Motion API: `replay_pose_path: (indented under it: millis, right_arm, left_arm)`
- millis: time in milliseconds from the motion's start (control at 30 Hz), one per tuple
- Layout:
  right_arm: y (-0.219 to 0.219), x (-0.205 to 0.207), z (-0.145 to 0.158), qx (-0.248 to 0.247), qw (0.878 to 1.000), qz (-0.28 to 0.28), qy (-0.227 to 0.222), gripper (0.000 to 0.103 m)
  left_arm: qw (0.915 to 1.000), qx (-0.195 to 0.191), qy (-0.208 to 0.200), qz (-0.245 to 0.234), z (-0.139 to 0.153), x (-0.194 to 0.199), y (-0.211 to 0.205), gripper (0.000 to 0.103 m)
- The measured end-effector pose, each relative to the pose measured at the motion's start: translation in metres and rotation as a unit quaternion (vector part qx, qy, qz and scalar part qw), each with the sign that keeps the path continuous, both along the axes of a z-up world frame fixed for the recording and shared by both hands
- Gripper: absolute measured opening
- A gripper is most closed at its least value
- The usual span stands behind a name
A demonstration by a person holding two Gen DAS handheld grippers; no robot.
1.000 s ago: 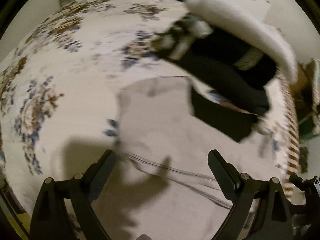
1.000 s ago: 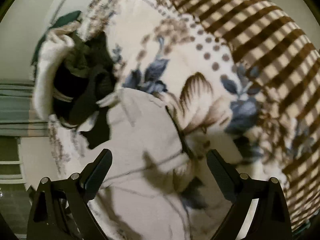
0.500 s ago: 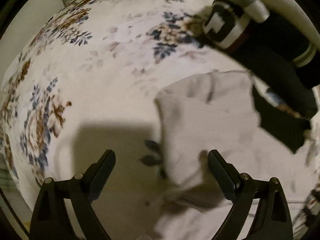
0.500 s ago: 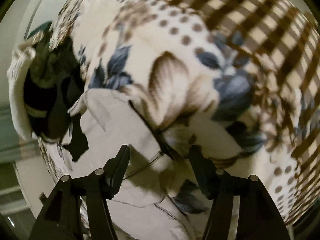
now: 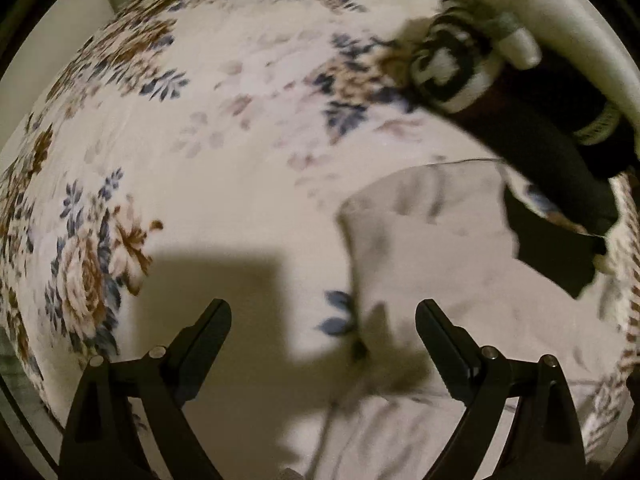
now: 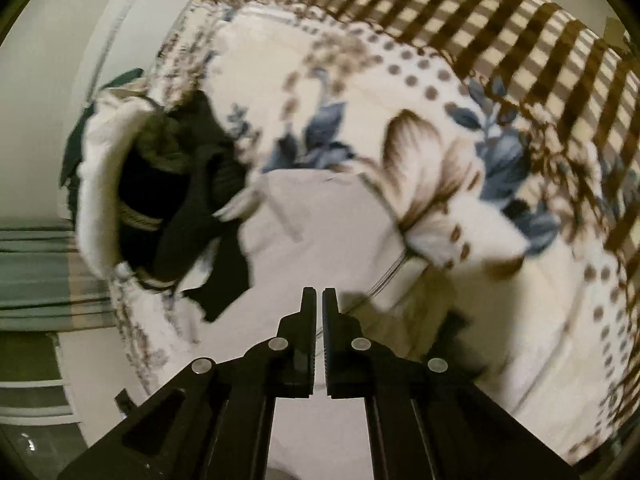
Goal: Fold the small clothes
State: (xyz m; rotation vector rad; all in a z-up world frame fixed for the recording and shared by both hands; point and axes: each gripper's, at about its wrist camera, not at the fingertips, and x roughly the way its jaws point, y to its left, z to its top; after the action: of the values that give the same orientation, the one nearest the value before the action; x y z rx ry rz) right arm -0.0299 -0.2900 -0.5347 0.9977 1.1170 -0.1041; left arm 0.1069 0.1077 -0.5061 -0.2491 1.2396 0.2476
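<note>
A pale grey garment (image 5: 440, 248) lies spread on the floral bedspread (image 5: 200, 140). My left gripper (image 5: 323, 312) hangs open just above the garment's left edge, with nothing between its fingers. In the right wrist view the same garment (image 6: 320, 220) fills the middle, and a thin dark drawstring (image 6: 384, 280) runs along its right edge. My right gripper (image 6: 319, 292) is shut, its tips pinching the pale cloth near that edge. The cloth beside the tips bunches up into a fold.
A heap of dark clothes (image 5: 540, 120) lies at the far right against a white fluffy cushion (image 5: 560, 20); both also show in the right wrist view, heap (image 6: 180, 184) beside cushion (image 6: 96, 184). A brown checked border (image 6: 500, 20) edges the blanket. The floor lies beyond the bed edge.
The right jaws have gone from wide open to shut over the garment's edge. The left gripper has shifted left, so the garment now sits further right in its view.
</note>
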Motion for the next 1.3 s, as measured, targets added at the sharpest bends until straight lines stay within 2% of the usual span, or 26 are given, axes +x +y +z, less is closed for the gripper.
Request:
replay_pose_path:
  millis: [133,233,300,333,367,433,600,633,667,700,767,833,1033,1167,1300]
  right_arm:
    - [0.004,-0.012,0.012,-0.003,1.000,-0.001,0.006,0.004]
    - [-0.011,-0.020,-0.015,0.025,0.998,-0.024,0.048,0.007]
    - [-0.021,-0.023,-0.040,0.042,0.995,-0.051,0.072,0.023]
    - [-0.024,-0.025,-0.048,0.051,0.994,-0.063,0.073,0.037]
    - [-0.028,-0.027,-0.055,0.058,0.993,-0.076,0.074,0.045]
    - [-0.034,-0.029,-0.070,0.093,0.988,-0.109,0.062,0.048]
    - [-0.040,-0.023,-0.085,0.120,0.981,-0.146,0.041,0.048]
    - [-0.040,-0.022,-0.084,0.120,0.981,-0.151,0.032,0.045]
    - [-0.039,-0.019,-0.082,0.115,0.981,-0.154,0.026,0.025]
    - [-0.036,-0.017,-0.076,0.104,0.982,-0.154,0.017,0.014]
    - [-0.029,-0.013,-0.059,0.074,0.987,-0.140,0.008,0.006]
    - [-0.021,-0.012,-0.037,0.048,0.991,-0.123,-0.006,0.006]
    - [-0.006,-0.034,0.000,0.034,0.994,-0.101,-0.016,0.005]
    - [-0.006,-0.050,0.007,0.038,0.994,-0.104,-0.014,0.005]
    - [-0.010,-0.052,-0.008,0.038,0.994,-0.101,0.010,0.005]
  left_arm:
    - [0.9995,-0.010,-0.001,-0.031,0.004,0.002,-0.018,0.094]
    - [0.9987,-0.014,0.013,-0.047,-0.008,0.009,-0.026,0.094]
    - [0.9983,0.002,0.020,-0.055,-0.017,0.012,-0.031,0.094]
    - [0.9978,0.012,0.026,-0.059,-0.022,0.014,-0.032,0.094]
    - [0.9972,0.025,0.036,-0.061,-0.030,0.016,-0.031,0.094]
    - [0.9966,0.035,0.045,-0.059,-0.042,0.017,-0.026,0.097]
    - [0.9960,0.048,0.043,-0.062,-0.046,0.019,-0.017,0.097]
    - [0.9959,0.050,0.043,-0.062,-0.046,0.019,-0.017,0.098]
    - [0.9958,0.050,0.043,-0.063,-0.046,0.018,-0.017,0.098]
    - [0.9957,0.052,0.042,-0.064,-0.046,0.019,-0.017,0.098]
    - [0.9954,0.055,0.042,-0.066,-0.045,0.020,-0.016,0.098]
    - [0.9951,0.059,0.041,-0.067,-0.044,0.021,-0.017,0.098]
    - [0.9948,0.082,0.037,-0.048,-0.037,0.028,0.001,0.098]
    - [0.9962,0.073,0.041,-0.026,-0.038,0.027,0.018,0.098]
    - [0.9973,0.062,0.033,-0.019,-0.030,0.029,0.027,0.098]
